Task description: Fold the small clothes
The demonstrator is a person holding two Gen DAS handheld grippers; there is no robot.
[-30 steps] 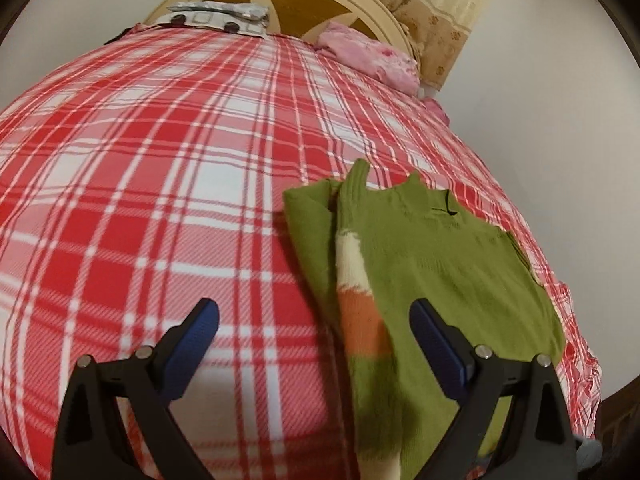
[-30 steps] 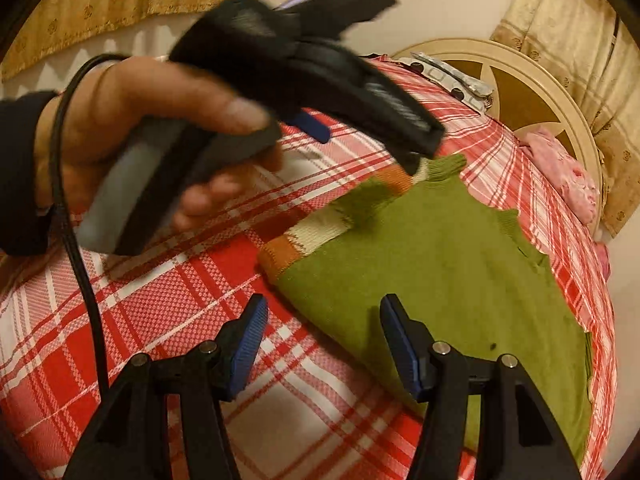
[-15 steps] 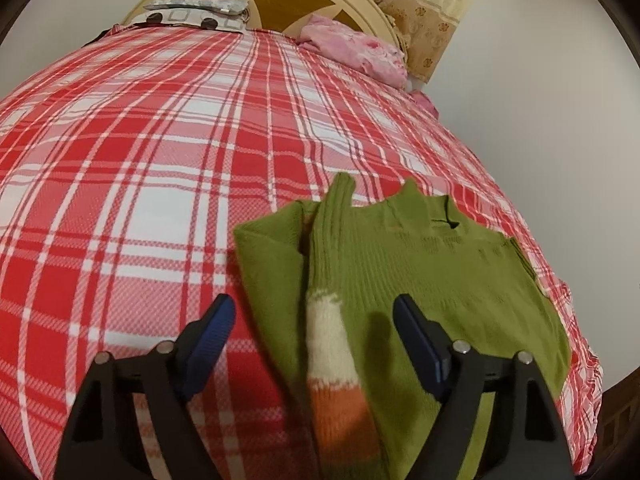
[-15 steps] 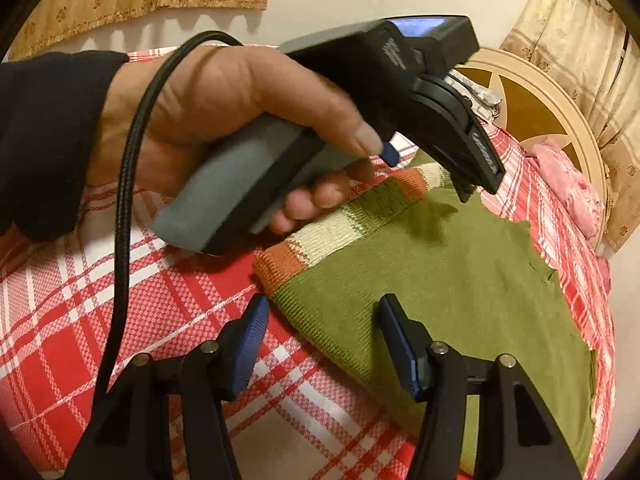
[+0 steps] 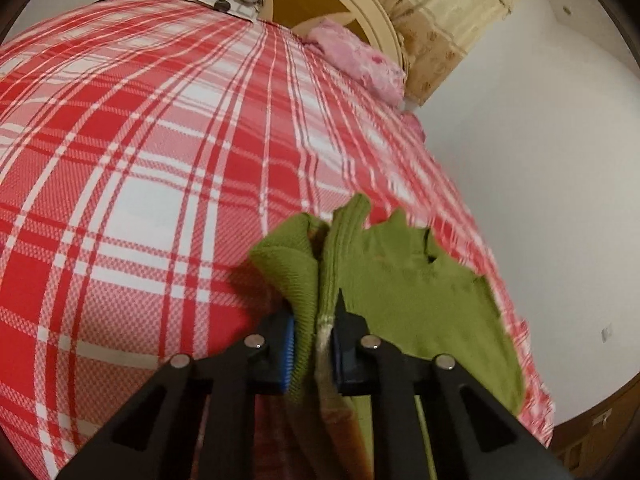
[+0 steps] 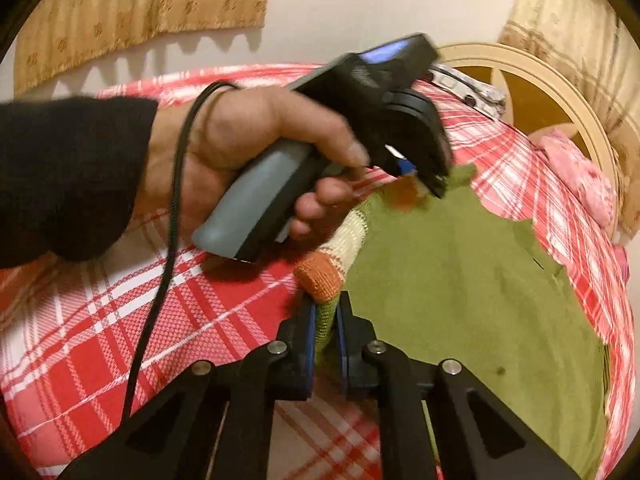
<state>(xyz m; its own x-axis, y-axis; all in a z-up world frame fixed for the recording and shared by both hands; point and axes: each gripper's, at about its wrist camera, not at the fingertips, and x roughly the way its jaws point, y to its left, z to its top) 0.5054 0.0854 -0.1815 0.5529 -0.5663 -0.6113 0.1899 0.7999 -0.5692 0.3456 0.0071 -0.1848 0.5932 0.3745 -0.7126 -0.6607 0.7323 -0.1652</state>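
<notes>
Both grippers (image 5: 313, 344) (image 6: 325, 334) now clamped on sweater (image 6: 460, 280)

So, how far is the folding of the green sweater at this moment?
Done: one sleeve lies folded over the green sweater, which is spread on the plaid bed. In hand: the left gripper and the right gripper are both shut on the sweater's left folded edge, near the orange and cream stripes. Left: carrying that edge across and the remaining folds; the body is mostly flat.
</notes>
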